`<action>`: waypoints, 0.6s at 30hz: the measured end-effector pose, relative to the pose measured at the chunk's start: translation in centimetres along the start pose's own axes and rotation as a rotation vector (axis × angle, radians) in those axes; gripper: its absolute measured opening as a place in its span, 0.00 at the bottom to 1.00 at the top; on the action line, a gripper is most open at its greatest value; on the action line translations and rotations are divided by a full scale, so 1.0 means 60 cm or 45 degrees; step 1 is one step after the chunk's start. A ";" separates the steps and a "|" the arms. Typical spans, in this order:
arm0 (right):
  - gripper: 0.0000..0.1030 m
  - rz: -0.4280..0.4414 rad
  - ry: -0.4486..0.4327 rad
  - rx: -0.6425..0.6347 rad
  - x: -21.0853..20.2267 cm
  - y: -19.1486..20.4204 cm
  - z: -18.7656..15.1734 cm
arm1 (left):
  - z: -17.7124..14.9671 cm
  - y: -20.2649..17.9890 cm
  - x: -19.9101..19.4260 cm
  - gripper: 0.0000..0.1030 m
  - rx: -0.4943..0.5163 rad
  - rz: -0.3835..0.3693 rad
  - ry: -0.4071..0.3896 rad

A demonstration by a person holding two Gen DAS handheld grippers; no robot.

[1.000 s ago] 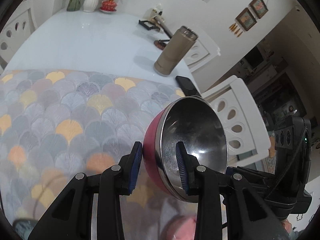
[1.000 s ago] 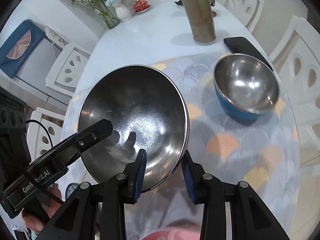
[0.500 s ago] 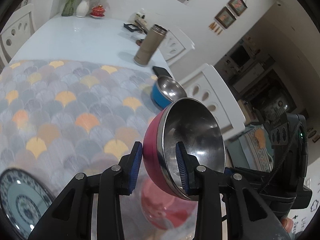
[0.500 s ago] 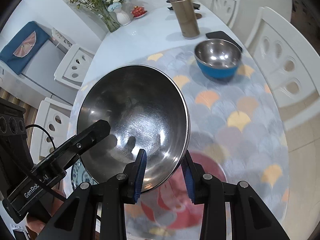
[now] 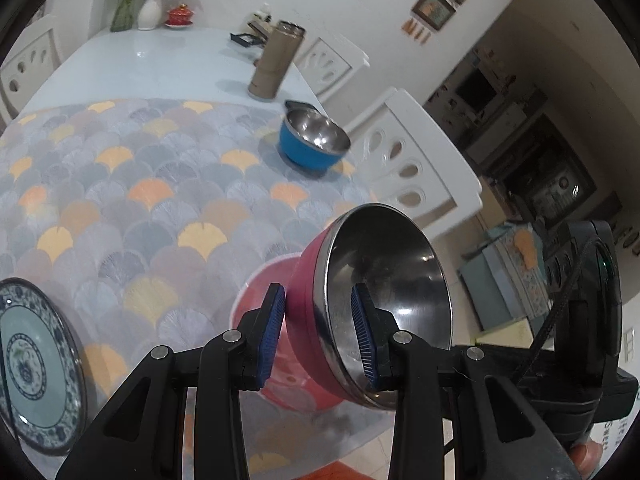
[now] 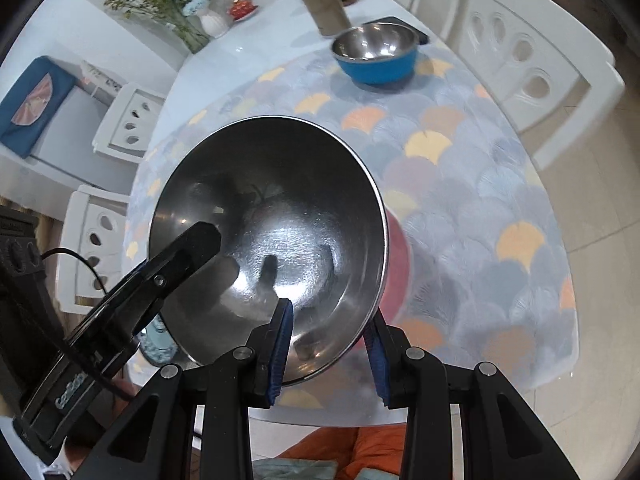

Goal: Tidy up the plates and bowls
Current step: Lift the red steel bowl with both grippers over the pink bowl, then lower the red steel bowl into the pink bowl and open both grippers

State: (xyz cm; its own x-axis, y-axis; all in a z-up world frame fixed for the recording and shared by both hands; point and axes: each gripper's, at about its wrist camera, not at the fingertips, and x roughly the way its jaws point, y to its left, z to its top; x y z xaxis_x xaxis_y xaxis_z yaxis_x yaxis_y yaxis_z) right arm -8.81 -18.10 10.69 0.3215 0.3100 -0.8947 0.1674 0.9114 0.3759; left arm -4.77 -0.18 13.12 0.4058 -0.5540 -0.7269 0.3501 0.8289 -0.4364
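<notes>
Both grippers, left gripper (image 5: 318, 334) and right gripper (image 6: 330, 354), clamp the pink steel bowl's (image 5: 360, 304) rim above what looks like a red plate (image 5: 256, 304) near the tablecloth's (image 5: 120, 184) front edge.

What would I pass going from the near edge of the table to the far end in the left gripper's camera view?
Patterned plate → pink bowl held by both grippers → blue bowl → tan tumbler → white vase.

Both wrist views look down along their tools from close above, sharing the blue bowl (image 5: 312, 142) and patterned tablecloth (image 5: 120, 200).
</notes>
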 end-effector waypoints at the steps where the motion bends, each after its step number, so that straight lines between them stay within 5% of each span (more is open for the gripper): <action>1: 0.34 -0.003 0.002 0.005 0.002 -0.004 -0.004 | -0.004 -0.001 0.003 0.29 0.002 0.002 0.008; 18: 0.34 -0.064 0.064 0.037 0.064 -0.033 -0.023 | -0.023 0.011 0.064 0.30 0.073 0.152 0.117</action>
State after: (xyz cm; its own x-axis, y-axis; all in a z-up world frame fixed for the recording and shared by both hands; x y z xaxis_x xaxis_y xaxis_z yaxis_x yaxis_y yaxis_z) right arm -9.21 -18.33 6.19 0.2647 0.2782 -0.9233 0.2092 0.9181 0.3366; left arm -4.17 -1.64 9.33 0.3695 -0.4405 -0.8182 0.3527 0.8811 -0.3151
